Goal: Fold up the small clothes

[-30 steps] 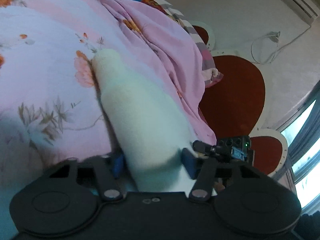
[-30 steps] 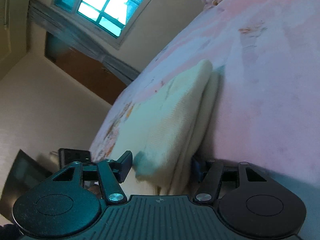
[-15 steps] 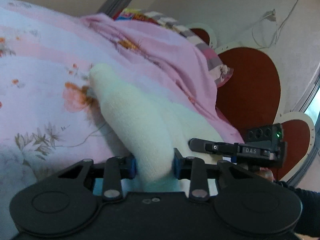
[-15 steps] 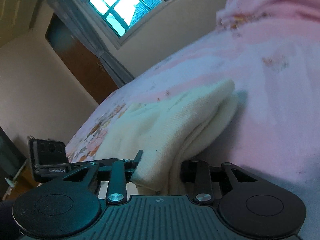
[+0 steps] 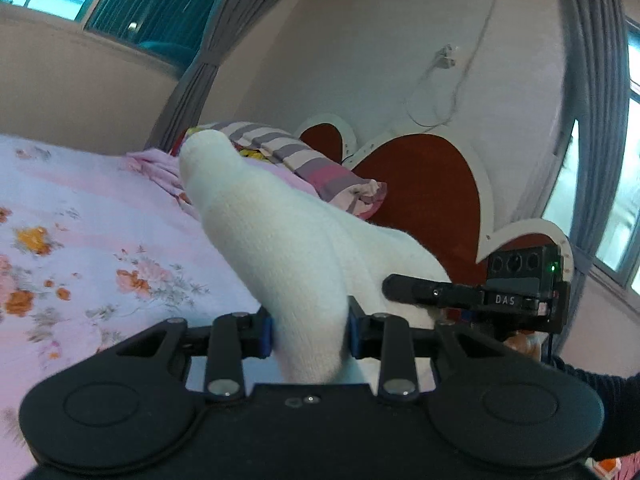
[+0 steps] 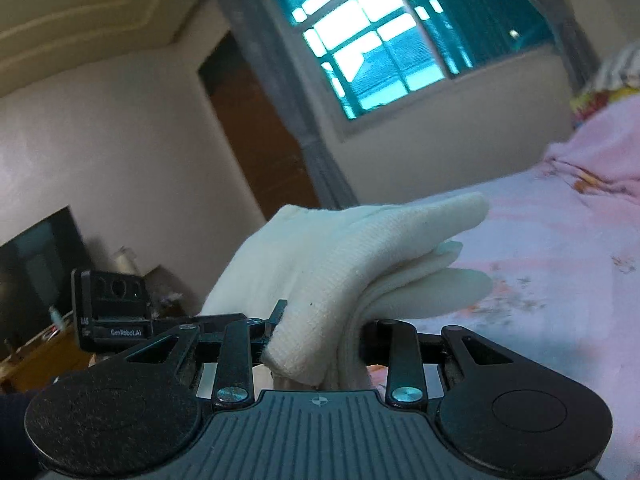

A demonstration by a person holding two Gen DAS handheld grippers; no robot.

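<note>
A second ago my cream knit garment (image 5: pixel 280 248) lay folded on the floral bedsheet (image 5: pixel 80 240); now I have it lifted clear, hanging between the two tools above the bed. My left hand-held gripper (image 5: pixel 310 336) is clamped on one end of it, and my right hand-held gripper (image 6: pixel 316 340) is clamped on the other, layers bunched between its fingers. Both views have tipped up toward the window (image 6: pixel 384 40) and heart-shaped headboard (image 5: pixel 424 200). I judge I'm carrying the folded piece for the next fold or to set it aside.
</note>
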